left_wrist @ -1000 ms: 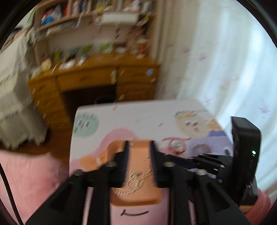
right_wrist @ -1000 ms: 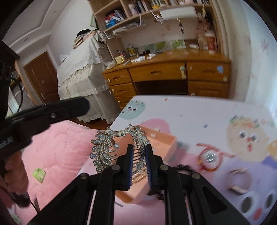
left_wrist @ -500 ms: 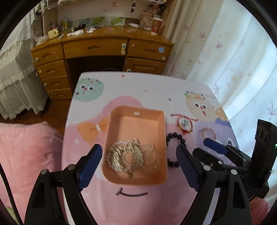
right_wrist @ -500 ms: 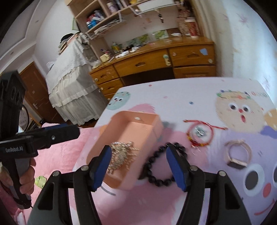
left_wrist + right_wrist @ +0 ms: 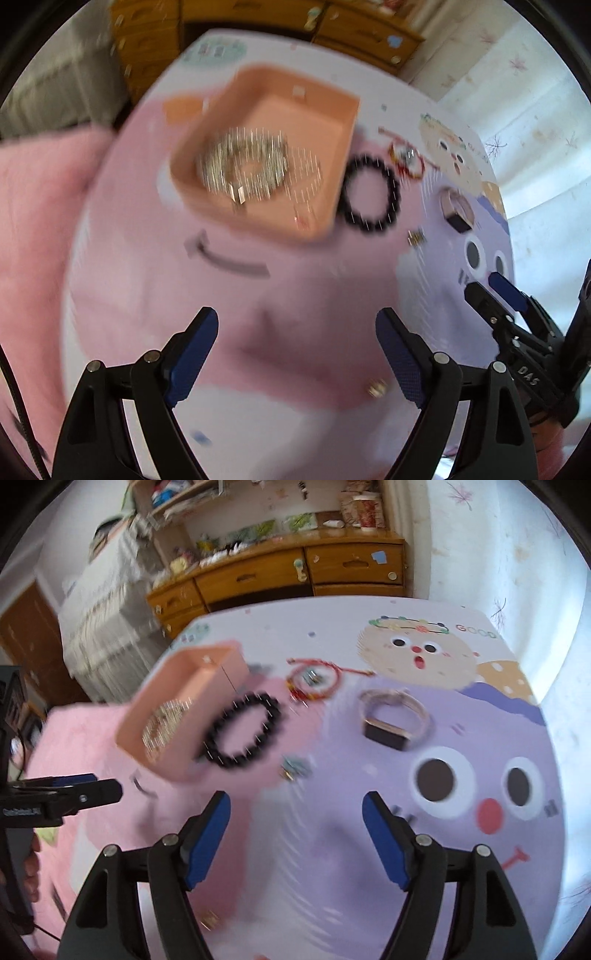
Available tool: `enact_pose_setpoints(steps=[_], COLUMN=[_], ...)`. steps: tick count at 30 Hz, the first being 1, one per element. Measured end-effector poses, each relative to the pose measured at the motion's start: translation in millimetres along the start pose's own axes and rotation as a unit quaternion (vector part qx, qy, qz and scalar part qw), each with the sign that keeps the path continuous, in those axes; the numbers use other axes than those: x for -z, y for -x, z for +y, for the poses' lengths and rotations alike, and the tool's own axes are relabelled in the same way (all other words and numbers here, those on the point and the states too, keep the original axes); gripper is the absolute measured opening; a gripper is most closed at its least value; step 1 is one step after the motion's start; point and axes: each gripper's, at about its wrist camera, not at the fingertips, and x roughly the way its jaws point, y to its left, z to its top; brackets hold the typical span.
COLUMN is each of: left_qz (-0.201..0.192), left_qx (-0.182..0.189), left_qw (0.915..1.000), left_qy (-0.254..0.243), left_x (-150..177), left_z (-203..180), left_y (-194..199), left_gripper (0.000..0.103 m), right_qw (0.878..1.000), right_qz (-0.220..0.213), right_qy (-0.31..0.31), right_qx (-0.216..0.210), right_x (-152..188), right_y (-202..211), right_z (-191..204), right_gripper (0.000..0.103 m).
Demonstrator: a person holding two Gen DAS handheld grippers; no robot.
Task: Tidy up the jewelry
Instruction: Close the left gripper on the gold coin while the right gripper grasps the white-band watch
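Observation:
An orange tray [image 5: 332, 110] [image 5: 147, 716] on the cartoon-print table holds sparkly silver jewelry [image 5: 243, 166] [image 5: 162, 727]. A black bead bracelet [image 5: 371, 194] [image 5: 240, 731] lies right of the tray. A red cord bracelet [image 5: 406, 162] [image 5: 314, 679], a gold band with a dark face [image 5: 456, 212] [image 5: 391, 720], a small charm [image 5: 415, 236] [image 5: 293, 768] and a small gold piece [image 5: 376, 387] lie on the table. My left gripper [image 5: 297, 343] is open and empty, near the table's front. My right gripper [image 5: 295, 827] is open and empty; it also shows at the right of the left wrist view [image 5: 495, 291].
A pink bedspread [image 5: 33, 221] [image 5: 55, 746] lies left of the table. A wooden desk with drawers [image 5: 288, 572] and shelves stands behind it. A white curtain [image 5: 535, 110] hangs at the right.
Both grippers opened. The silver hair comb left the right gripper and now lies in the tray. Both grippers have pulled back toward the table's near side and tilted downward.

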Motion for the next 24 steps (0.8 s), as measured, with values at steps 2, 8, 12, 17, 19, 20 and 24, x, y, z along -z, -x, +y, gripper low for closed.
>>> enact_pose_setpoints(steps=[2, 8, 12, 17, 19, 20, 24], left_qz=[0.008, 0.028, 0.029, 0.027, 0.012, 0.003, -0.05], left_qx=[-0.006, -0.052, -0.134, -0.104, -0.094, -0.098, -0.135], left_qw=[0.9994, 0.997, 0.9905, 0.9942, 0.9955, 0.9951, 0.9892], left_qy=[0.032, 0.049, -0.008, -0.001, 0.003, -0.002, -0.029], left_x=[16.6, 66.7, 91.3, 111.4, 117.1, 120.4, 130.3], left_z=[-1.6, -23.6, -53.5, -79.0, -87.7, -94.3, -110.2], left_y=[-3.7, -15.5, -22.4, -28.0, -29.0, -30.7, -32.5], left_gripper=[0.086, 0.086, 0.086, 0.094, 0.094, 0.094, 0.094], right_qw=[1.0, 0.994, 0.988, 0.987, 0.989, 0.99, 0.991], right_qz=[0.011, 0.023, 0.034, 0.041, 0.033, 0.029, 0.015], right_qy=[0.028, 0.105, 0.147, 0.153, 0.145, 0.14, 0.134], right_qx=[-0.003, -0.011, 0.014, 0.023, 0.015, 0.011, 0.005], right_x=[5.2, 9.0, 6.0, -5.5, -11.0, -14.6, -26.6], right_y=[5.0, 18.4, 14.7, 5.2, 2.9, 0.2, -13.9], right_z=[-4.4, -11.3, -16.8, -36.8, -42.9, -46.2, -51.3], right_gripper=[0.074, 0.074, 0.074, 0.074, 0.074, 0.074, 0.074])
